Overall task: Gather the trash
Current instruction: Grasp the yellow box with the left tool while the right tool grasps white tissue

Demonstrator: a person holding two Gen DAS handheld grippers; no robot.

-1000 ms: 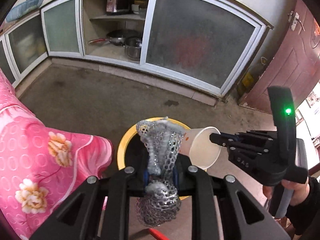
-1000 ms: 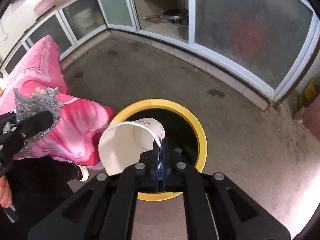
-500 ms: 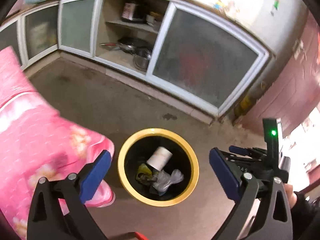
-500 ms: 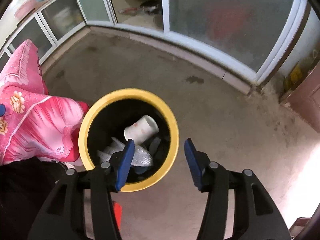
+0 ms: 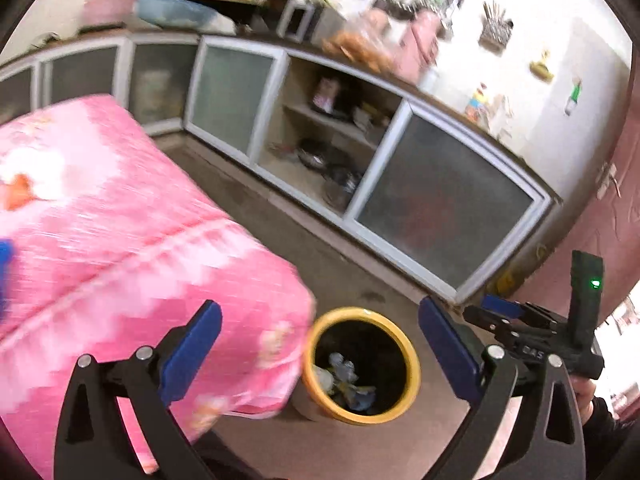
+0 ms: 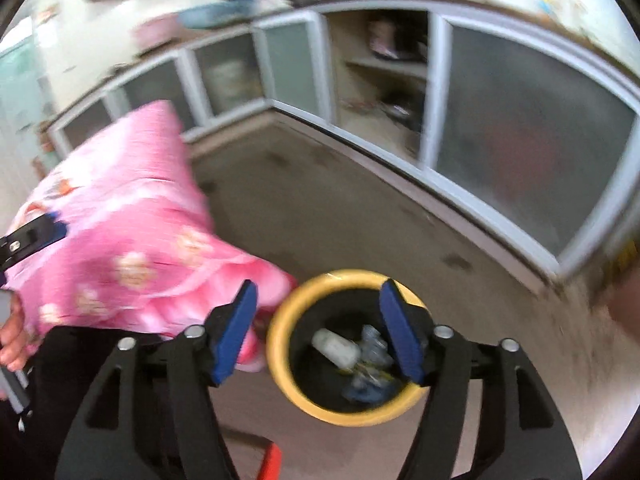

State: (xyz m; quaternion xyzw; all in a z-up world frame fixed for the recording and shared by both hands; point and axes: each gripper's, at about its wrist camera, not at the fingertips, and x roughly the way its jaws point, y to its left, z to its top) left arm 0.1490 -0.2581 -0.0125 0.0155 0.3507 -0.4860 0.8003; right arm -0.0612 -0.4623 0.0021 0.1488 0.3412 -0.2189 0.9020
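A yellow-rimmed black bin stands on the concrete floor beside the pink covered table. Inside it lie a white paper cup and crumpled grey and blue trash. My left gripper is open wide and empty, held above and left of the bin. My right gripper hangs over the bin with its jaws still opening and nothing between them. The right gripper also shows at the right edge of the left wrist view.
A pink flowered cloth covers a table left of the bin. Low cabinets with frosted sliding doors line the far wall, one bay open with pots. A red object lies on the floor below.
The left gripper let go of the grey mesh and the right let go of the paper cup; both now lie in the bin. Both grippers opened and rose away from the bin.
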